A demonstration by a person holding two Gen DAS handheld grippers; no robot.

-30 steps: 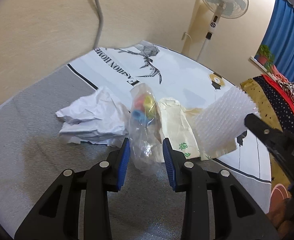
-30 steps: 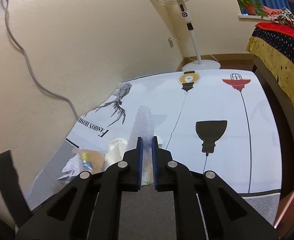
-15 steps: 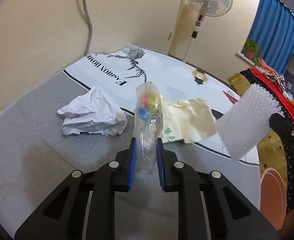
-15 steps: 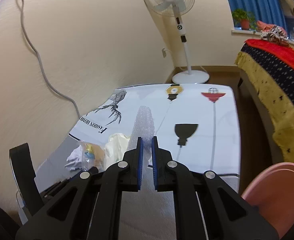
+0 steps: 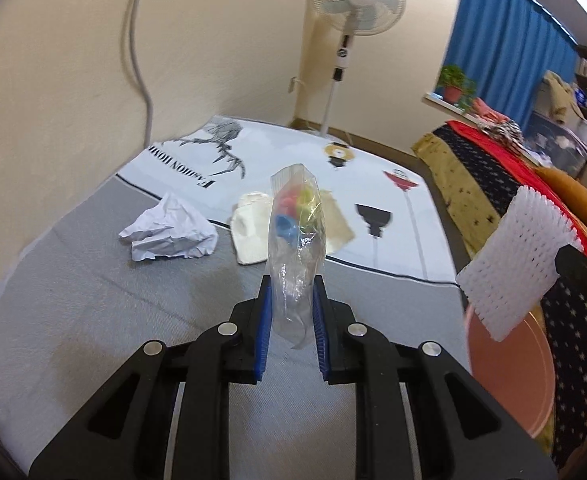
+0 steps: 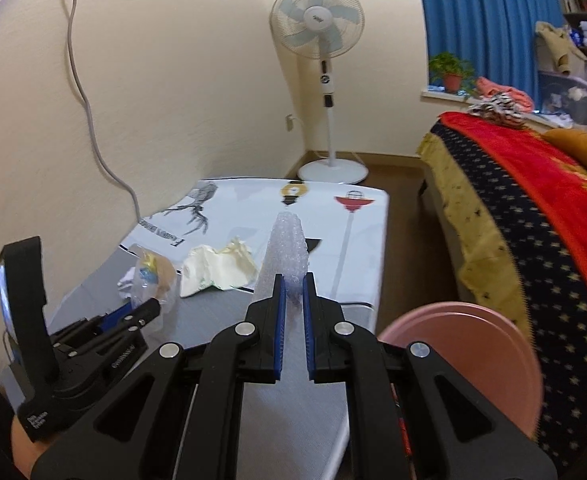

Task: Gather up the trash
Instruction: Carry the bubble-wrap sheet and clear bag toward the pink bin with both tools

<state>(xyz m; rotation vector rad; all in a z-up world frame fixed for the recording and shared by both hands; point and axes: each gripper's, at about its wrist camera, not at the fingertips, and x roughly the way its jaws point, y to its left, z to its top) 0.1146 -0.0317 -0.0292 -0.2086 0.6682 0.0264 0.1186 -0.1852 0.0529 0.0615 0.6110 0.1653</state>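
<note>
A white pedestal fan (image 6: 316, 20) stands in the corner on its round base, beside a wall socket (image 6: 289, 122). A grey cable (image 5: 135, 52) hangs down the cream wall. Blue curtains (image 6: 481, 16) frame a sill with a potted plant (image 6: 451, 70). At right, a bed — red and star-patterned navy blanket (image 6: 533, 216).

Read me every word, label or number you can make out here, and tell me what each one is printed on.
"FASHION HOME": on the white printed mat, seen upside down, beside the skeleton drawing.
Logo on the fan: too small to read.
Green print on the cream wrapper: too blurred to read.
White lettering on the left gripper: too small to read.
</note>
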